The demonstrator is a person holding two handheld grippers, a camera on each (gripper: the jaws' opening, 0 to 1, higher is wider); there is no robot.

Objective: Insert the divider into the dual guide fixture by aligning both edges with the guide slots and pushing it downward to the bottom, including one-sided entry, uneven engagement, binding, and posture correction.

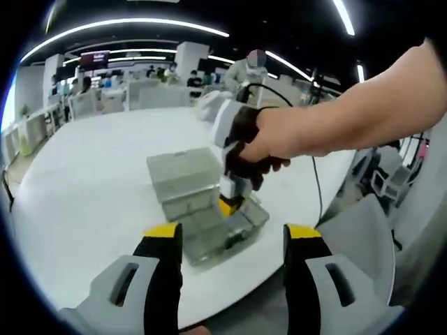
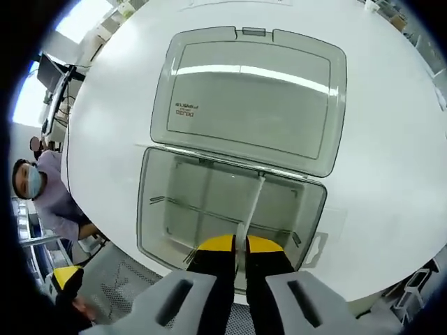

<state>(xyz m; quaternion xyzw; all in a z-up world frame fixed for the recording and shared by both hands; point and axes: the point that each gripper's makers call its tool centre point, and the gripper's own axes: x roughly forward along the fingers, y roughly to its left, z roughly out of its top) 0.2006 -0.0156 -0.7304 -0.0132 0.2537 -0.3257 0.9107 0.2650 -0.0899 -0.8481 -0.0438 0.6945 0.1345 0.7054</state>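
Pinching the thin clear divider (image 2: 250, 206) between narrow fingers, the right gripper (image 2: 239, 244) holds it upright inside the open grey box (image 2: 157, 209) near the white table (image 2: 105, 125) edge. Left gripper (image 1: 234, 241) fingers stand wide, empty. Lid (image 2: 248, 91) lettering is unreadable.

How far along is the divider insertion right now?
Done: the box lid is open and the divider is gripped. In hand: the right claw holds it down inside the clear box. Left: whether it is fully seated can't be told. Left claw is open, idle.
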